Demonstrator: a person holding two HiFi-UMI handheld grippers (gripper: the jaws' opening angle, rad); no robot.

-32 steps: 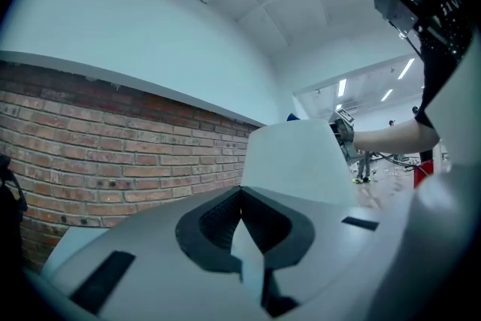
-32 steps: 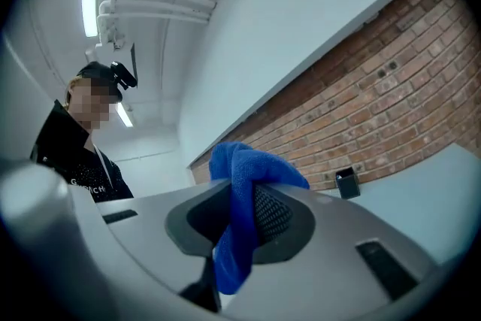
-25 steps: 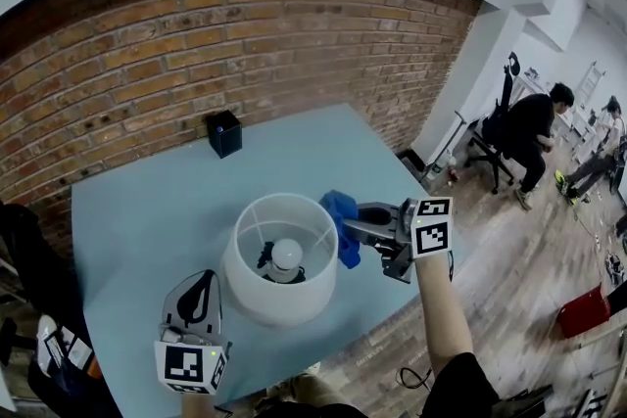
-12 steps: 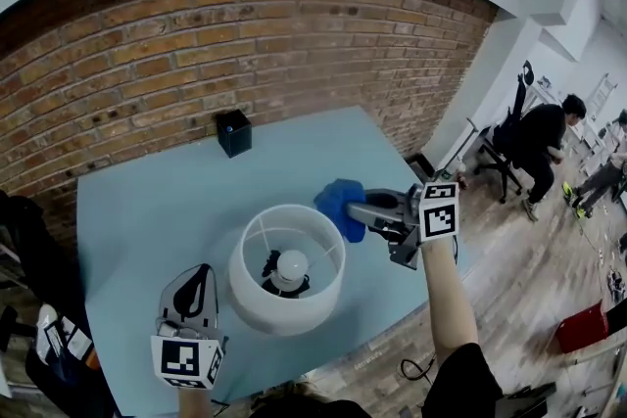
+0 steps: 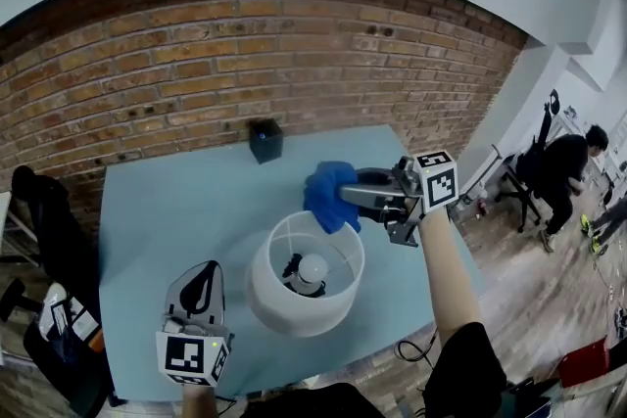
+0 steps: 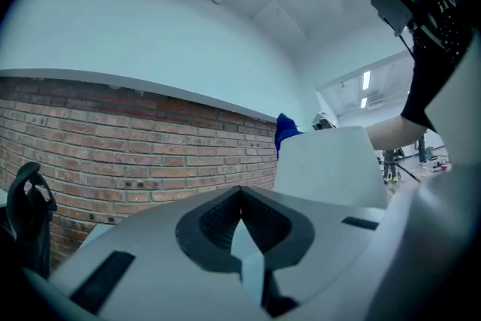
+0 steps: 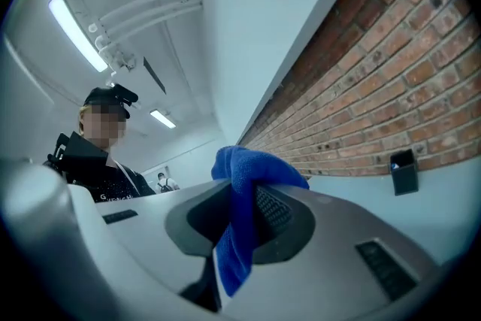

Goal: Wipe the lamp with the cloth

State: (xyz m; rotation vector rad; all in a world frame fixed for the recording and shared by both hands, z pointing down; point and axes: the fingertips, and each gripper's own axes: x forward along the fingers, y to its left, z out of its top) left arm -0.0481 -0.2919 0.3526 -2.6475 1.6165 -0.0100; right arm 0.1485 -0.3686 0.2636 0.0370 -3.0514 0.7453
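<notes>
The lamp (image 5: 294, 313) stands upright on the light blue bench (image 5: 167, 210), and the bulb (image 5: 312, 269) is visible through the open top of the white shade. The blue cloth (image 5: 328, 194) is clamped in the jaws of the right gripper (image 5: 358, 198) and held at the far rim of the shade. The left gripper (image 5: 203, 284) is positioned near the shade, with its jaws closed on nothing. A small black box (image 5: 265, 140) is located by the brick wall (image 5: 196, 64).

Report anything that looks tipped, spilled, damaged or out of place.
Nothing stands out. The lamp stands upright on the table, and the blue cloth is clamped in the right tool near the shade's rim.
</notes>
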